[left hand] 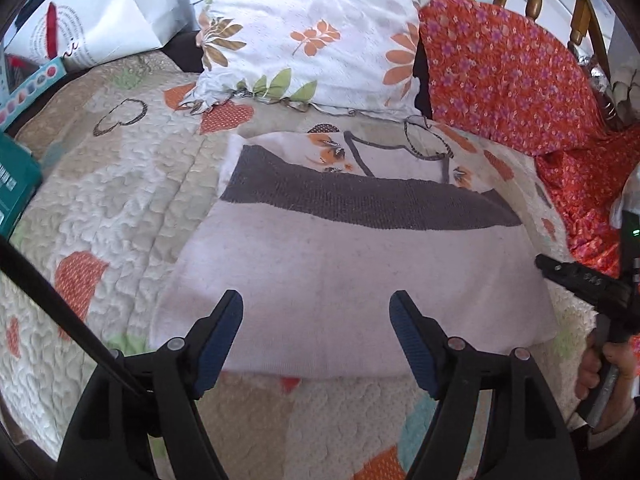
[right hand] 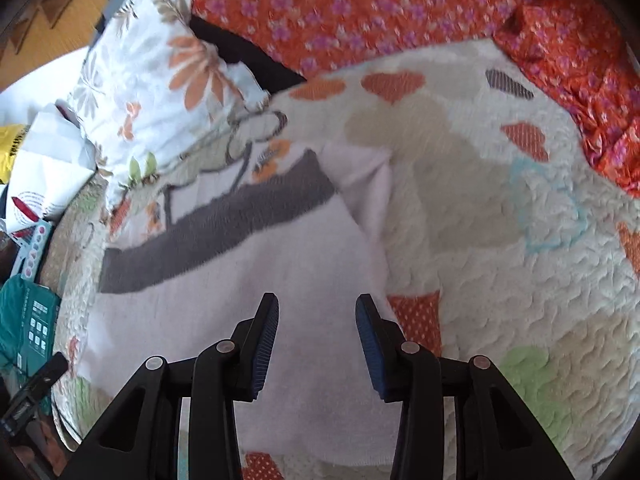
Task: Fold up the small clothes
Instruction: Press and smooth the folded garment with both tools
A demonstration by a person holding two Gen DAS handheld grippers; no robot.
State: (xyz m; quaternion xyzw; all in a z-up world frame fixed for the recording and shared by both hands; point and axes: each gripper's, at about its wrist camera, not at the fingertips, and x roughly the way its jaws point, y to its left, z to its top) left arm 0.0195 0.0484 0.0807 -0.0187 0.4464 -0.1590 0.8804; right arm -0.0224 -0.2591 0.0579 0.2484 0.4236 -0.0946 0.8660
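Pale pink knitted clothing with a dark grey band (left hand: 344, 264) is laid flat on the cream quilted bedspread with orange hearts (left hand: 120, 200), in front of a white pillow with orange flowers (left hand: 312, 28) and beside an orange floral cloth (left hand: 512, 76). The left gripper (left hand: 316, 316) is held above the garment's near edge with its blue pads wide apart and nothing between them. The right gripper (right hand: 316, 320) is seen over the garment's right side, its jaws partly apart, and no fabric is gripped.
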